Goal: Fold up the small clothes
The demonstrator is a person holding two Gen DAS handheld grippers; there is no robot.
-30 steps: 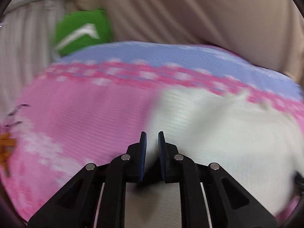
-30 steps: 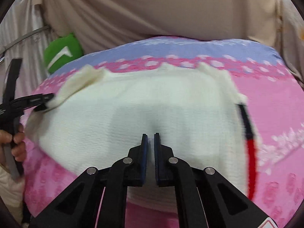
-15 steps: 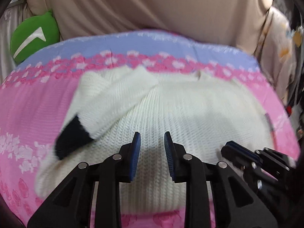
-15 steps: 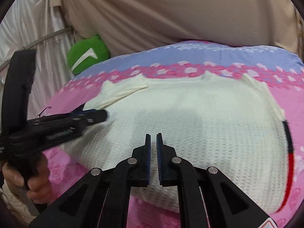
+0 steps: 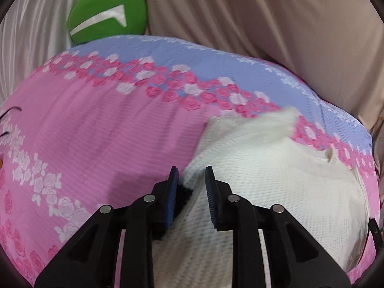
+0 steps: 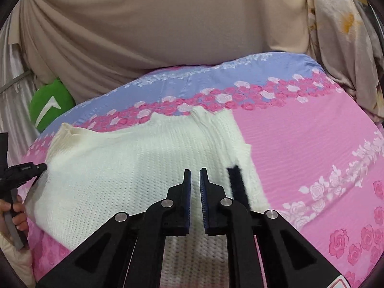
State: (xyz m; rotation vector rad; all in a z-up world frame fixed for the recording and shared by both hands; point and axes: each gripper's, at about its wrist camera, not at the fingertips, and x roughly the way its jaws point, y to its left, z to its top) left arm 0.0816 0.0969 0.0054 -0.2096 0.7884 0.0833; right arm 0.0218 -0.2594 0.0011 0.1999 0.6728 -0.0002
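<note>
Left wrist view: the left claw [image 5: 190, 187] has just spread and hangs over the white sweater's [image 5: 276, 180] folded left edge, a dark cuff [image 5: 183, 193] between its pads, seemingly let go.

Right wrist view: the right claw [image 6: 195, 184] has just been parting, nothing pinched; the sweater [image 6: 120, 168] lies on the bed [image 6: 312, 144] with both sleeves folded in.

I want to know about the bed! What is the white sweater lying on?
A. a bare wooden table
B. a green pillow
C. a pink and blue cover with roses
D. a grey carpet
C: the white sweater lies spread on the pink and blue cover printed with roses; the green pillow sits apart, behind the cover's far edge.
</note>
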